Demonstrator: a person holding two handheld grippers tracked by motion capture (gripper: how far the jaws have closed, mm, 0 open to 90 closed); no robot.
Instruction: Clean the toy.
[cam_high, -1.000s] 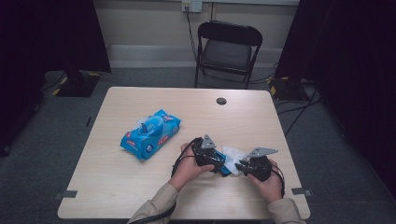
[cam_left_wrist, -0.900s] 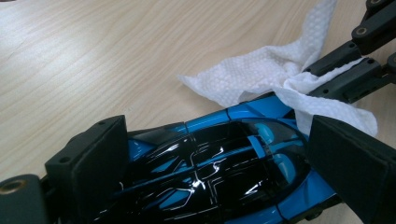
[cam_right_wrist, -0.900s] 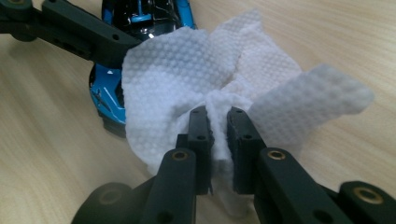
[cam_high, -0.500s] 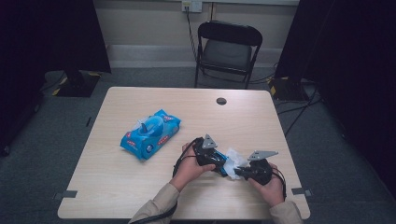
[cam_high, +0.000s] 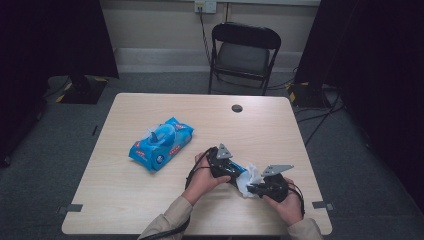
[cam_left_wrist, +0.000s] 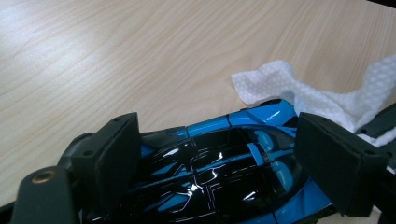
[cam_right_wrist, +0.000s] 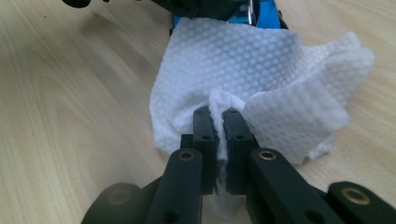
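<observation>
Right gripper (cam_right_wrist: 218, 123), at the near right edge of the table (cam_high: 150, 210), has its jaws pinched nearly together on a fold of the white wipe (cam_right_wrist: 261, 74); the right hand (cam_high: 285, 205) cups it from below, pointing it left. Just beyond, the wipe drapes against the end of a blue-and-black toy car (cam_left_wrist: 224, 168). Left gripper (cam_left_wrist: 224, 163), held by the left hand (cam_high: 202, 177) with the forearm angling in from the bottom edge, has its jaws spread and clamped on the car's two sides. Farther left on the table lies a blue wipes pack (cam_high: 161, 142). Near the far edge sits a small dark disc (cam_high: 237, 108); behind the table stands a folding chair (cam_high: 243, 55).
</observation>
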